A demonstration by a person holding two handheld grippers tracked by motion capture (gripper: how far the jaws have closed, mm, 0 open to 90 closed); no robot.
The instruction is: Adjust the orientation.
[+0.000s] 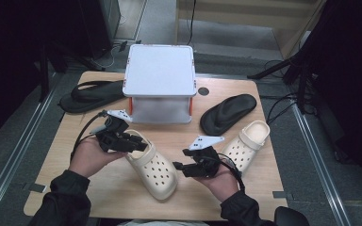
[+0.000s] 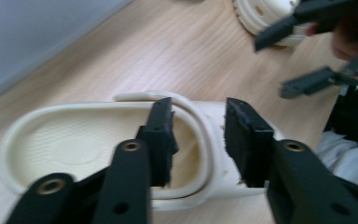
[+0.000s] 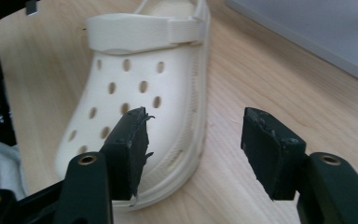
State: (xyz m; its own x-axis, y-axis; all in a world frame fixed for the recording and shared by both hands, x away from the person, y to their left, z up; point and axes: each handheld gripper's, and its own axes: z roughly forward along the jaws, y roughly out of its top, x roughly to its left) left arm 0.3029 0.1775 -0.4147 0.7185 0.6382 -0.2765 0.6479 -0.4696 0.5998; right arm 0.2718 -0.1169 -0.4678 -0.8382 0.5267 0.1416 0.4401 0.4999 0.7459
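Left gripper [image 2: 198, 135] jaws straddle cream clog [image 1: 153, 165] side wall at strap, grip unclear. Right gripper [image 3: 193, 144] open, empty, beside toe.

Cream clogs: 2, one near the bench's middle [image 1: 153, 165], one at its right [image 1: 247, 143] | black flip-flops: 2, one at far left [image 1: 92, 95], one right of centre [image 1: 226, 113] | white lidded box [image 1: 160, 82]: 1 | claws: 2, left [image 1: 139, 143], right [image 1: 178, 167] | bench [image 1: 122, 197]: 1
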